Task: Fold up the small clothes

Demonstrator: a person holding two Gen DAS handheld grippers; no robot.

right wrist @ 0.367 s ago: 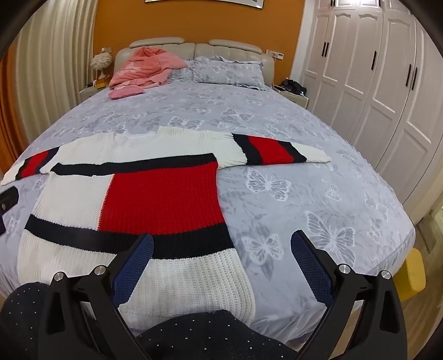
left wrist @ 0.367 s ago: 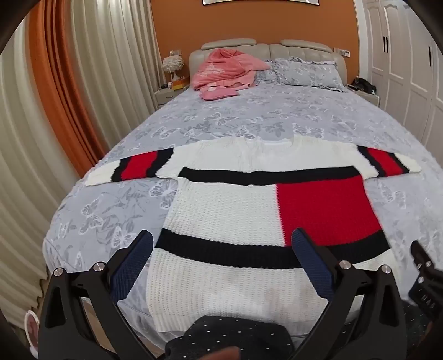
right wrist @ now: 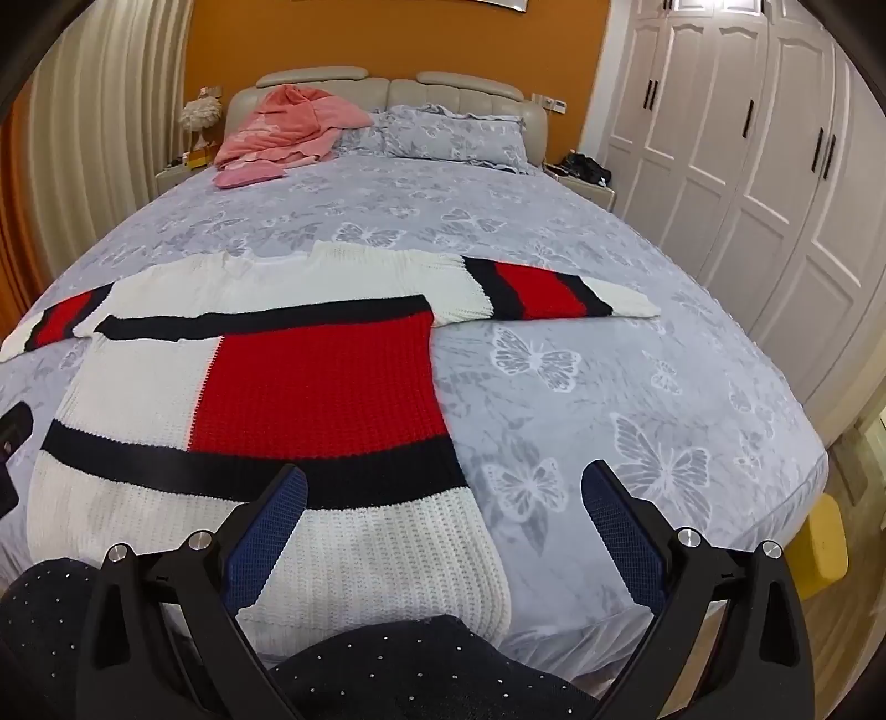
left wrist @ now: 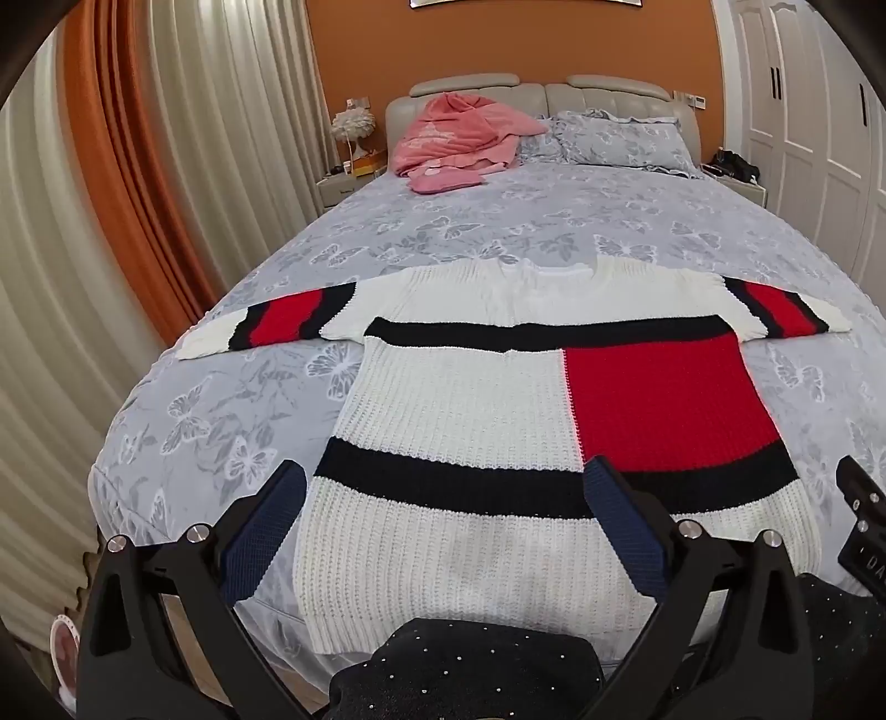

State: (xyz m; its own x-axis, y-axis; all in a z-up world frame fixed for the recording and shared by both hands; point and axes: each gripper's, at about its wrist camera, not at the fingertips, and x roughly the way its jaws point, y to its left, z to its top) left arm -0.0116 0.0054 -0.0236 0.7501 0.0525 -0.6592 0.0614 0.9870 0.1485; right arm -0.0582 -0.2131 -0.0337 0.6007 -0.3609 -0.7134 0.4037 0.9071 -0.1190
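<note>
The left wrist view took in the orange curtain [left wrist: 138, 210] and pale drapes [left wrist: 44, 332] at the left of the room, while only the right wrist view showed the full run of white wardrobe doors [right wrist: 775, 166] and a yellow object [right wrist: 825, 548] on the floor by the bed's near right corner. Both views showed the bed [left wrist: 498, 221], covered in a grey butterfly-print sheet, with an orange wall [right wrist: 415, 39] behind a padded headboard [right wrist: 443, 88], a pink garment [left wrist: 459, 138] heaped at the far left by the pillows [left wrist: 620, 138], and a bedside stand with a small lamp [left wrist: 354, 127]. The sweater [left wrist: 498, 415], knitted in white, red and black, lay flat on the near half of the bed, sleeves spread out to left and right, its hem toward the near edge. The left tongs [left wrist: 443, 520] hung released, fingers wide apart, above the hem's left and middle part without touching it. The right tongs [right wrist: 443, 520] were likewise spread wide, hovering over the sweater's near right corner and the bare sheet beside it. A dark studded cloth [right wrist: 387, 664] filled the bottom of both views.
</note>
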